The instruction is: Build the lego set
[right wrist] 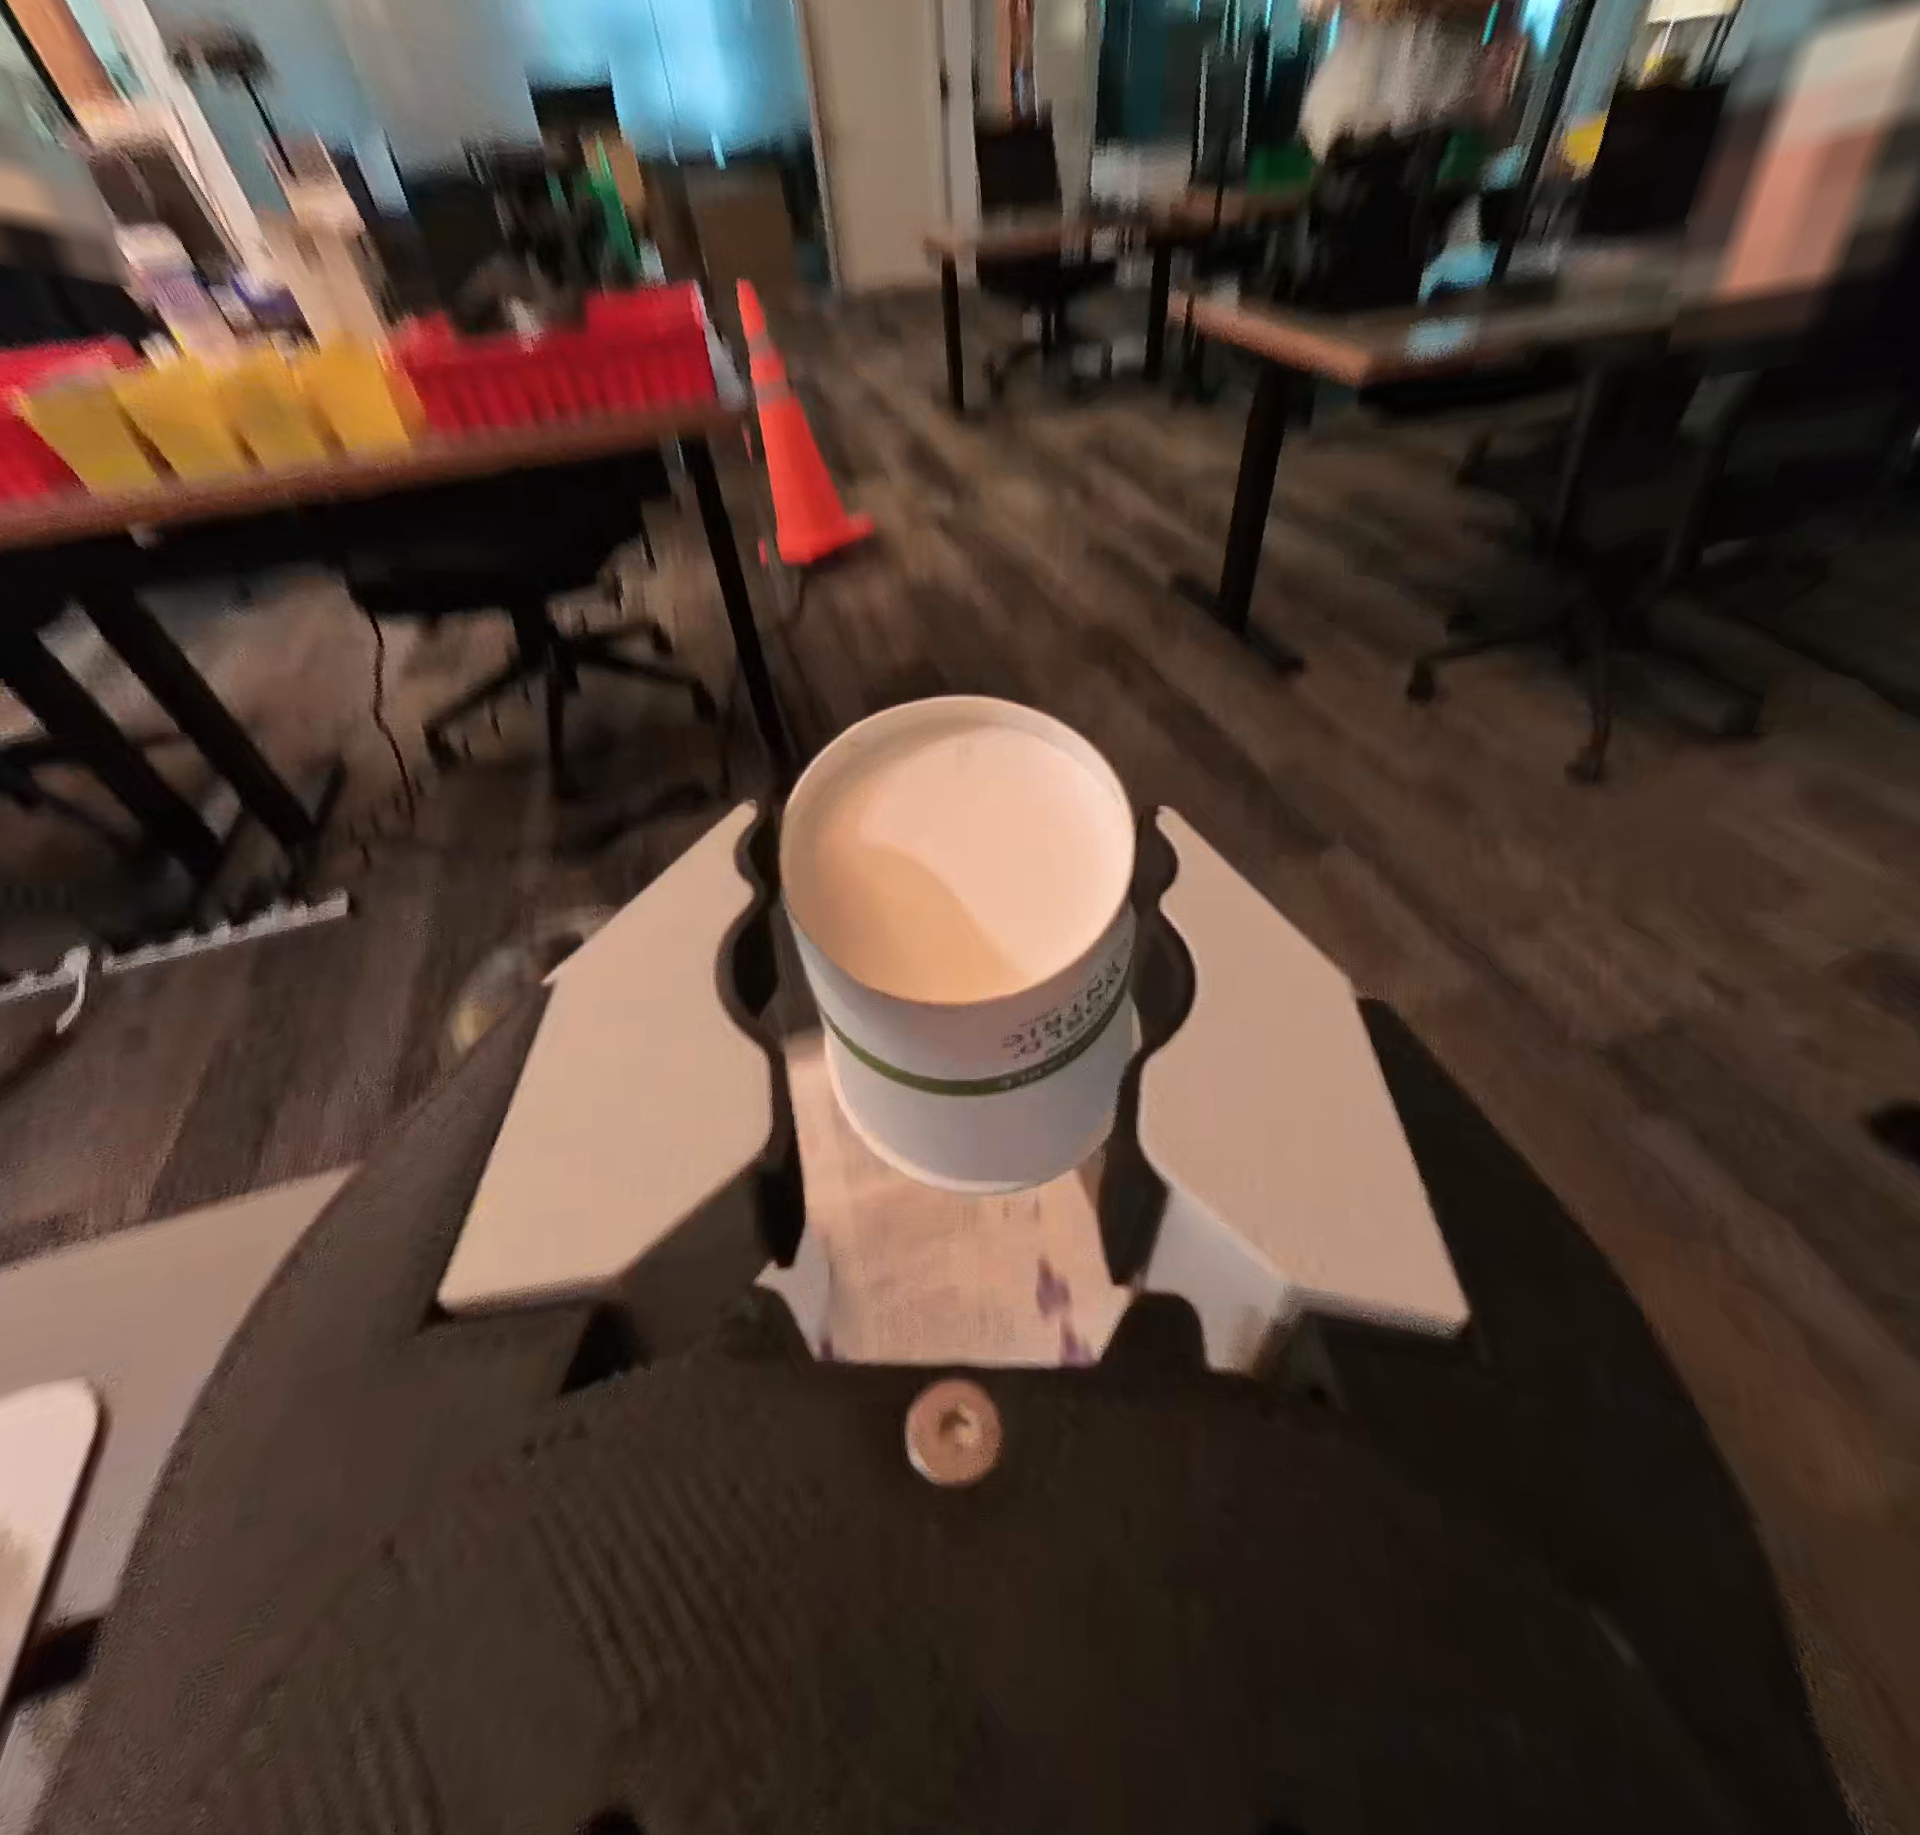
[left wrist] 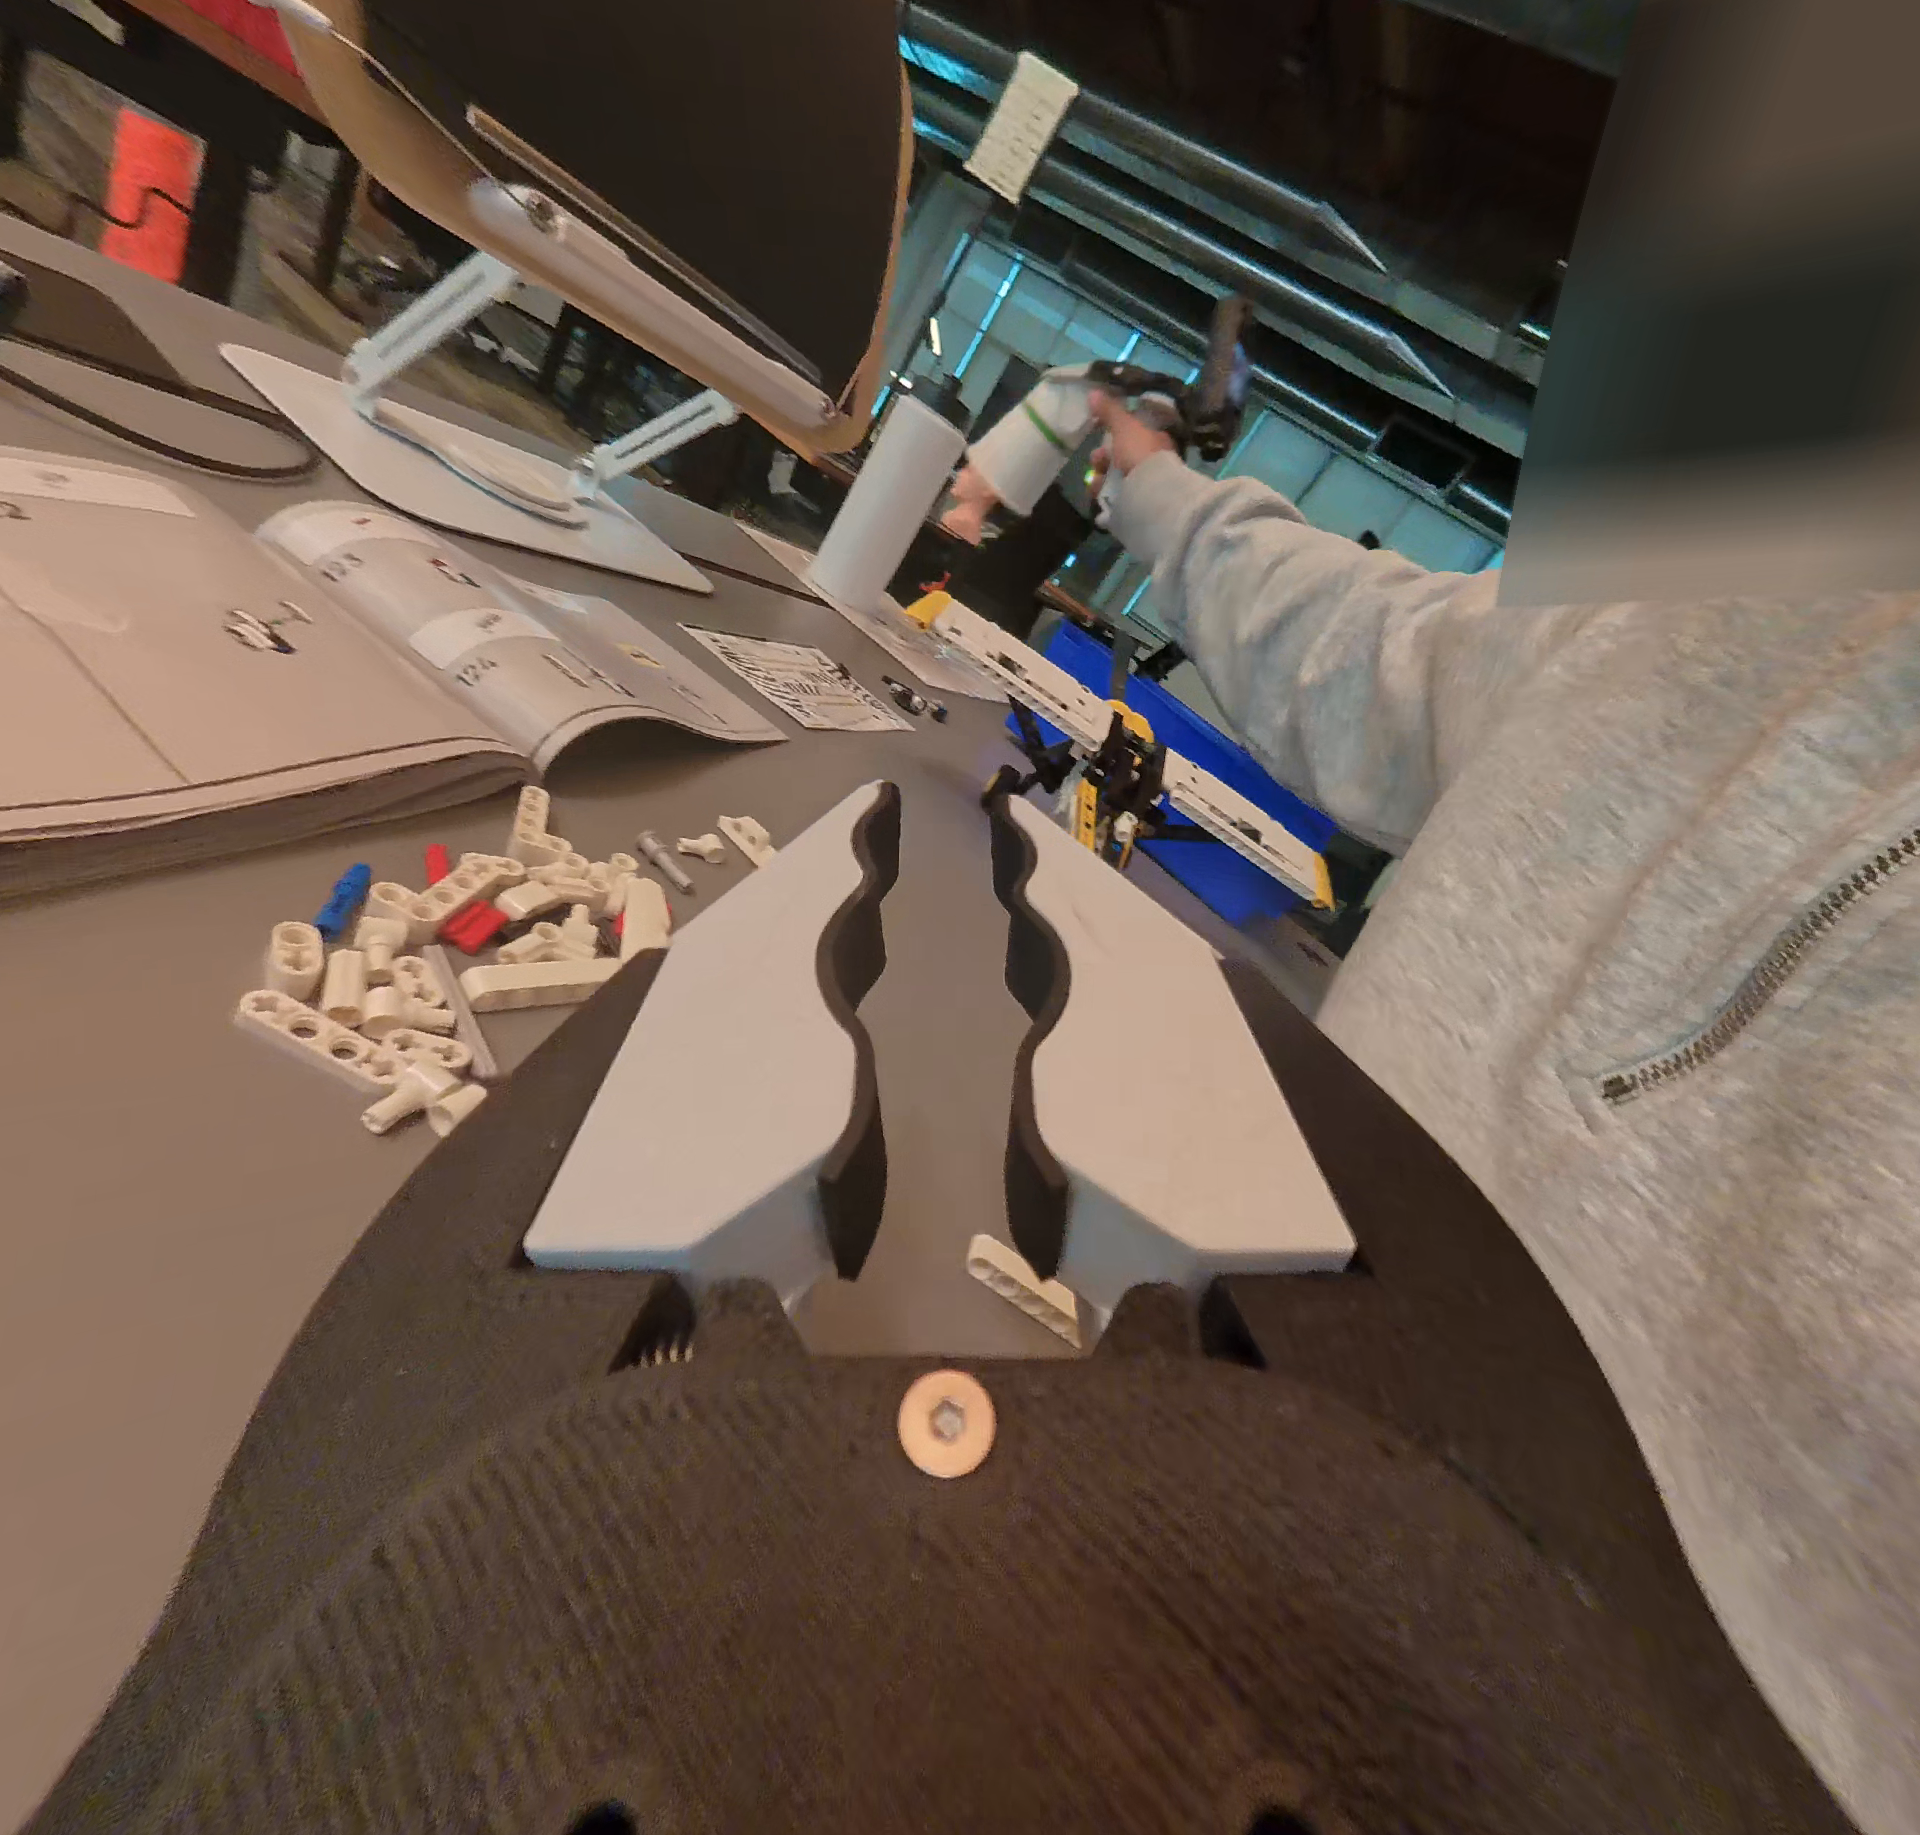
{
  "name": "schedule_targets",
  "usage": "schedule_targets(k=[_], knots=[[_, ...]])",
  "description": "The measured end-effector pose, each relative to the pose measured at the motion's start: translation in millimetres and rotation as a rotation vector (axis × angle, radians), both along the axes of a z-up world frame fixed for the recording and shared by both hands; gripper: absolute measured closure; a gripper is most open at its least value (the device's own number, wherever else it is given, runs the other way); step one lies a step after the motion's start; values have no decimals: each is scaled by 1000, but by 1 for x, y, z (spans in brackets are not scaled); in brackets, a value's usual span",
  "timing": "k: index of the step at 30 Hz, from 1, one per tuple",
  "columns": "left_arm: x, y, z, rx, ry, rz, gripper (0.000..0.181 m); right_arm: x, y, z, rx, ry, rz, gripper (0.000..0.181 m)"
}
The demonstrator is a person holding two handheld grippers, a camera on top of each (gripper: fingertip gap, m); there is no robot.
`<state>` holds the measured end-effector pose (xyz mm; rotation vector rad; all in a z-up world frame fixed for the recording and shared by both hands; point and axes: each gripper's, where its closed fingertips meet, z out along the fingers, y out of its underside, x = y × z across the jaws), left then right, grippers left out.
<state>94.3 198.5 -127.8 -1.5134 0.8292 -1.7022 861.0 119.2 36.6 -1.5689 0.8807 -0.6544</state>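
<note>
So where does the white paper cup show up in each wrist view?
Left wrist view: paper cup far off, upper centre-right, tilted, held by the raised right gripper.
Right wrist view: cup centre frame, between the fingers, mouth toward the camera.
Shared landmark: the green band around the cup.

The left hand-held gripper (left wrist: 940, 819) has smooth matt grey plastic fingers (left wrist: 748, 1037) lined with black foam-like pads, on a rough, ribbed black body fixed by a shiny metal screw (left wrist: 945, 1422). At centre left, glossy plastic lego pieces (left wrist: 457, 944) lie on the smooth matt grey table (left wrist: 156, 1110) below a paper instruction booklet (left wrist: 260, 663). At right is a fuzzy grey cloth sleeve (left wrist: 1351, 663) with a metal zipper (left wrist: 1766, 975); in the right wrist view a white paper cup (right wrist: 956, 944) sits mid-frame over wood-look floor (right wrist: 1247, 746).
</note>
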Motion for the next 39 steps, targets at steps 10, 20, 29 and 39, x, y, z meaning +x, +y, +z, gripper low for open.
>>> schedule_targets(k=[10, 20, 29, 39], knots=[[6, 7, -5, -27, 27, 3, 164, -64, 86, 59, -150, 50, 464, 113], [6, 5, -3, -6, 22, 6, 163, -41, 120, -49, -281, 219, 430, 112], [6, 4, -2, -4, 15, -5, 163, -48, 111, -24, -154, 153, 453, 90], [7, 2, -1, -22, -2, -20, 159, -297, 42, 104, -15, -225, 826, 111]])
